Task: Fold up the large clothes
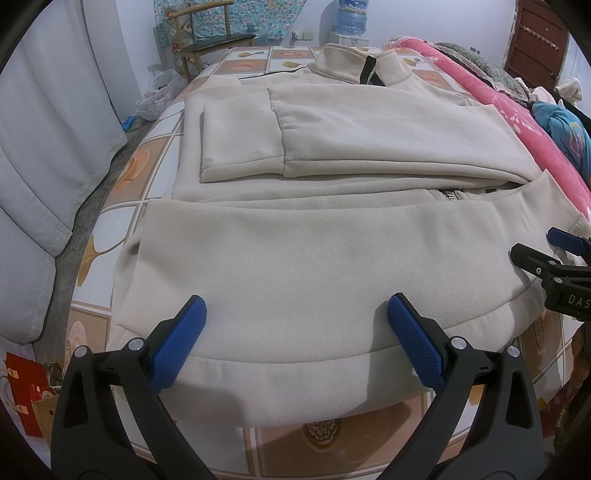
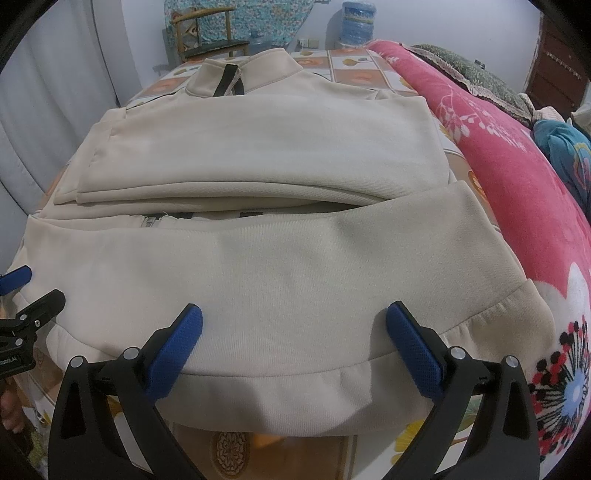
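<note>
A large beige zip jacket (image 1: 314, 236) lies flat on the patterned bed (image 1: 122, 177), collar at the far end, both sleeves folded across its chest and the bottom part folded up over them. It also fills the right wrist view (image 2: 295, 266). My left gripper (image 1: 297, 306) is open, its blue pads over the near hem on the left side, holding nothing. My right gripper (image 2: 293, 314) is open over the near hem on the right side, also empty. The right gripper shows at the right edge of the left wrist view (image 1: 546, 254).
A pink flowered blanket (image 2: 517, 177) lies along the bed's right side. A white quilted cover (image 1: 44, 155) stands on the left. A wooden chair (image 1: 210, 33), a water bottle (image 1: 352, 16) and plastic bags (image 1: 159, 96) are beyond the bed. A red bag (image 1: 26, 391) sits at lower left.
</note>
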The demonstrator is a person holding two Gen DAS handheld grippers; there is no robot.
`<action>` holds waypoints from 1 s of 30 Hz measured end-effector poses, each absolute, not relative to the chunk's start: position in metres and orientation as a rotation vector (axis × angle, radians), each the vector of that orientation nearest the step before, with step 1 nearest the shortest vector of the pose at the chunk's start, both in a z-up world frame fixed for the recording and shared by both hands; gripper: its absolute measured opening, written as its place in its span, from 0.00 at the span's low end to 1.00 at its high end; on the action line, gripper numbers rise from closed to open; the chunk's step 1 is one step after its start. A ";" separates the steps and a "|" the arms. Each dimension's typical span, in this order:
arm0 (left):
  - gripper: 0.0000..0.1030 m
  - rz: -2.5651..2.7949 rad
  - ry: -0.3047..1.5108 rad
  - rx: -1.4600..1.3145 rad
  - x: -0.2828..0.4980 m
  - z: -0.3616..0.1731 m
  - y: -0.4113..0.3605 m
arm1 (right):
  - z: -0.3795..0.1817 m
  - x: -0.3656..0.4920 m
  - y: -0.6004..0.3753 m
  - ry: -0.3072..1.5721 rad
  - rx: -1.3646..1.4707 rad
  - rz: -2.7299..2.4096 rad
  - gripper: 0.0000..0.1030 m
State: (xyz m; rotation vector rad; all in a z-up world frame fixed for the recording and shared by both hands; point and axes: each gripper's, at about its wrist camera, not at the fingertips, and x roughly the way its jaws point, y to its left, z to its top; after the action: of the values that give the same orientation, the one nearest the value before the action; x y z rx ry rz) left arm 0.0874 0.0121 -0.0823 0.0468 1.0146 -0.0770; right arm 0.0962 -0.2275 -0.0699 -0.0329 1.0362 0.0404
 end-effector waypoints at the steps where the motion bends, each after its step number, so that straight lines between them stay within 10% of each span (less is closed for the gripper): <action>1: 0.93 -0.077 1.015 0.047 0.087 -0.082 0.012 | -0.070 0.096 -0.228 1.036 -0.033 0.041 0.94; 30: 0.93 -0.077 1.014 0.047 0.088 -0.082 0.012 | -0.069 0.096 -0.227 1.036 -0.034 0.041 0.94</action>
State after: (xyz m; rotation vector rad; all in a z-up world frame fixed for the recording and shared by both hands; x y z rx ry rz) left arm 0.0876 0.0123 -0.0823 0.0470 1.0144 -0.0769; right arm 0.0962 -0.2272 -0.0692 -0.0339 1.0358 0.0406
